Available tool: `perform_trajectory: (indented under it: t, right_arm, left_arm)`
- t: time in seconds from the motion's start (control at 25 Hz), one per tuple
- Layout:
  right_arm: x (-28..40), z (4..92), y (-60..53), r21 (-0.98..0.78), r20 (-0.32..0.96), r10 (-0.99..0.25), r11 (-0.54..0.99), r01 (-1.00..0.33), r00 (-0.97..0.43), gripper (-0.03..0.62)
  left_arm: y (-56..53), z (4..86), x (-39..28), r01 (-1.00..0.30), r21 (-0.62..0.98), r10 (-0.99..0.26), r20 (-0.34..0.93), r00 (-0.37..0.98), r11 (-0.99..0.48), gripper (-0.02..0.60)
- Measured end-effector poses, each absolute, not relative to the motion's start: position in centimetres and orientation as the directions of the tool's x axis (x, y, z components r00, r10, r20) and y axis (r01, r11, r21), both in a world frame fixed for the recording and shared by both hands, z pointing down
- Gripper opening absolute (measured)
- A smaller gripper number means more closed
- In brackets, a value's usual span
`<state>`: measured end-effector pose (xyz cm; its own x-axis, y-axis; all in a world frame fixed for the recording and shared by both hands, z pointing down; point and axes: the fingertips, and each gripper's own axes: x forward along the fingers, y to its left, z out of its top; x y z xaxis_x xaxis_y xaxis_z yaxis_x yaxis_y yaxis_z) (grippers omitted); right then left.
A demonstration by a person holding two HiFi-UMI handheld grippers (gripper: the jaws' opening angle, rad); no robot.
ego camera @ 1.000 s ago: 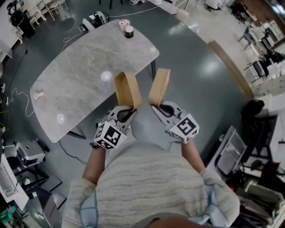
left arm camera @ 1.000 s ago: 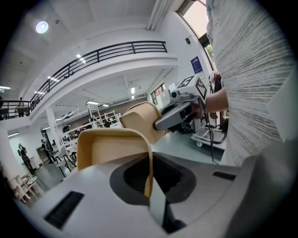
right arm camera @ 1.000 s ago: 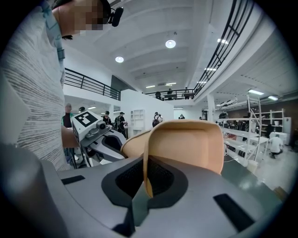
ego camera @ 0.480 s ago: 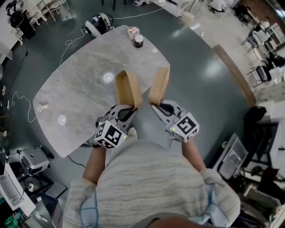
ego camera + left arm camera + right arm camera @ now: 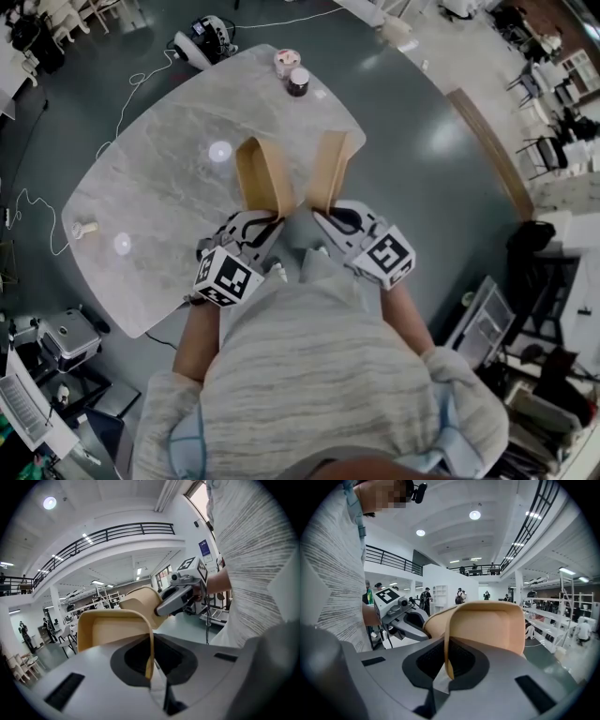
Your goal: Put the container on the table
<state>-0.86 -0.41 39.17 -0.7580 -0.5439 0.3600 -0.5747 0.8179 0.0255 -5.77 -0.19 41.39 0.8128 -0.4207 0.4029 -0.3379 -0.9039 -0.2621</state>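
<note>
Two shallow tan containers are held upright, side by side, in front of the person's chest. My left gripper (image 5: 255,223) is shut on the rim of the left container (image 5: 263,175). My right gripper (image 5: 330,212) is shut on the rim of the right container (image 5: 329,169). Both containers hang above the near edge of the grey marble table (image 5: 159,187). In the left gripper view the thin tan wall (image 5: 115,630) sits pinched between the jaws of the left gripper (image 5: 151,667), with the right gripper (image 5: 180,597) beyond. In the right gripper view its container (image 5: 487,630) is clamped the same way.
Two small jars (image 5: 286,61) (image 5: 298,82) stand at the table's far end. A small pale object (image 5: 82,228) lies near its left edge. Cables and a device (image 5: 202,36) are on the dark floor beyond. Shelving and clutter (image 5: 487,328) stand to the right.
The person has stepped toward the table. Both containers, held as before, have gone from beside the table's edge to above it.
</note>
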Motion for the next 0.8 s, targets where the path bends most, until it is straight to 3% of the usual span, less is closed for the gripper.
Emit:
perform_trajectory:
  t: [0.8]
  right_arm:
    - [2.9, 41.8, -6.4, 0.054, 0.463, -0.501, 0.839, -0.541, -0.731, 0.006]
  left_arm:
    - [-6.5, 43.4, -2.7, -0.321, -0.241, -0.398, 0.454, 0.797, -0.916, 0.009]
